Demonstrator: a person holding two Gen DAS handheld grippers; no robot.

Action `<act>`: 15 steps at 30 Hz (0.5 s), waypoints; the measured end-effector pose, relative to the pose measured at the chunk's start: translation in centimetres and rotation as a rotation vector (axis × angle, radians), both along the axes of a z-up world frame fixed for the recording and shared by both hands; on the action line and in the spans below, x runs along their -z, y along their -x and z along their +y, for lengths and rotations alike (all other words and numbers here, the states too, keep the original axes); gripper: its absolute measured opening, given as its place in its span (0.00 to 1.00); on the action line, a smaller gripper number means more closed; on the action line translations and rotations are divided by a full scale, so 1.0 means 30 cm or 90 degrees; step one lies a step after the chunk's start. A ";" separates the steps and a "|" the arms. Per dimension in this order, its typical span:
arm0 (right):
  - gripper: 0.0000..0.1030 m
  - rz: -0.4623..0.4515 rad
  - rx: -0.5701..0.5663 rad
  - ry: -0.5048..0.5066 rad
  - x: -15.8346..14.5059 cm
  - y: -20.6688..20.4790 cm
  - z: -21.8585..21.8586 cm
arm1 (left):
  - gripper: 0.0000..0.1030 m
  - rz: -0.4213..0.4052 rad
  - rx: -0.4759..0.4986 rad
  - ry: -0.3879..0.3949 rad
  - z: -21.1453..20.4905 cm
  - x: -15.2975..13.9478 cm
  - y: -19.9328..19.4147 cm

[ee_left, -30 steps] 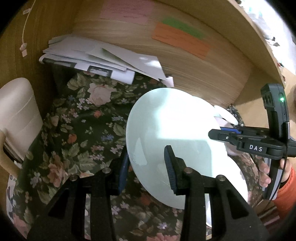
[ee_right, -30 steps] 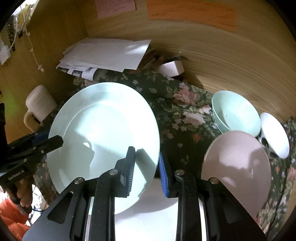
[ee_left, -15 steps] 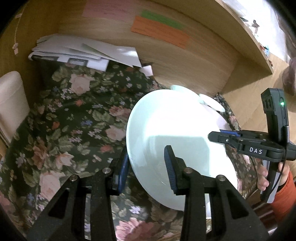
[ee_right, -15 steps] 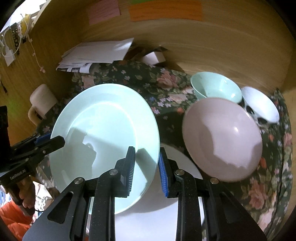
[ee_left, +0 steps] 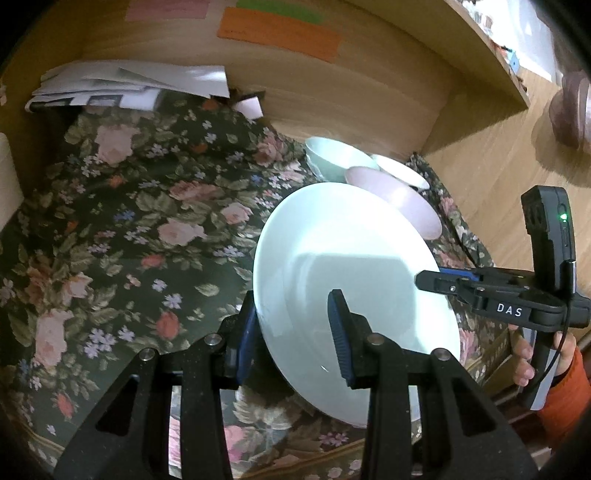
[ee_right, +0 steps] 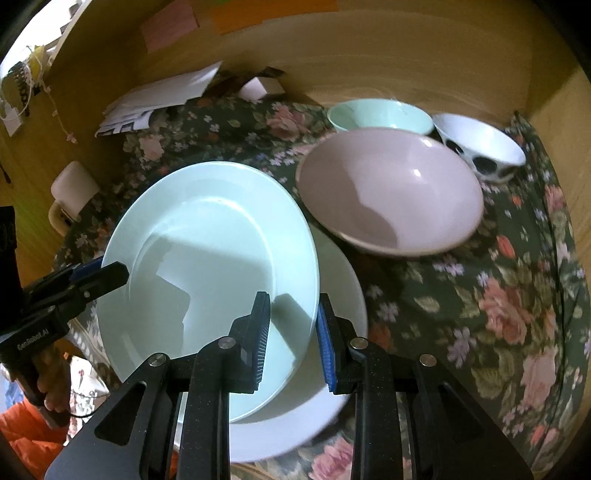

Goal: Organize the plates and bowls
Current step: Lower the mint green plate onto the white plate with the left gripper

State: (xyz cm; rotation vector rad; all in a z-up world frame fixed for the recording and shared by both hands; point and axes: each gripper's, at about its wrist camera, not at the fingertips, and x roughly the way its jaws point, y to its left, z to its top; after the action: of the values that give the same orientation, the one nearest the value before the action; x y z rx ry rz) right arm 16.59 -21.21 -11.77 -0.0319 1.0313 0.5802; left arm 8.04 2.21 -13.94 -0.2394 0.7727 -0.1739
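The left tongs and the right tongs both grip the pale green plate, each pair closed over the rim with one finger above and one below. The left tongs hold its left edge, the right tongs its right edge, and the plate hangs tilted between them, its left side higher. From the left wrist view the right tongs' fingers reach onto the far rim.

The plate is above a white plate that lies flat on the floral cloth near the front edge of the bench; whether the two touch I cannot tell. Just behind the white plate sits a pink bowl. Behind that, by the back wall, stand a green bowl and, to its right, a white bowl with black spots, close together near the back right corner.

At the back left corner lies a pile of papers. Coloured notes are stuck on the wooden back wall.
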 end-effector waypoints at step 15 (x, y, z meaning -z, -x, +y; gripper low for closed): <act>0.22 0.005 0.001 -0.001 0.024 0.025 -0.021 | 0.36 0.007 -0.013 -0.059 -0.054 0.038 0.000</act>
State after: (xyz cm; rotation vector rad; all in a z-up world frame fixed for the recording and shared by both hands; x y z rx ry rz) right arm 15.85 -21.85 -12.48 -0.0271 1.0380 0.5806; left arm 8.03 0.60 -15.09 -0.1606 0.7862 -0.1168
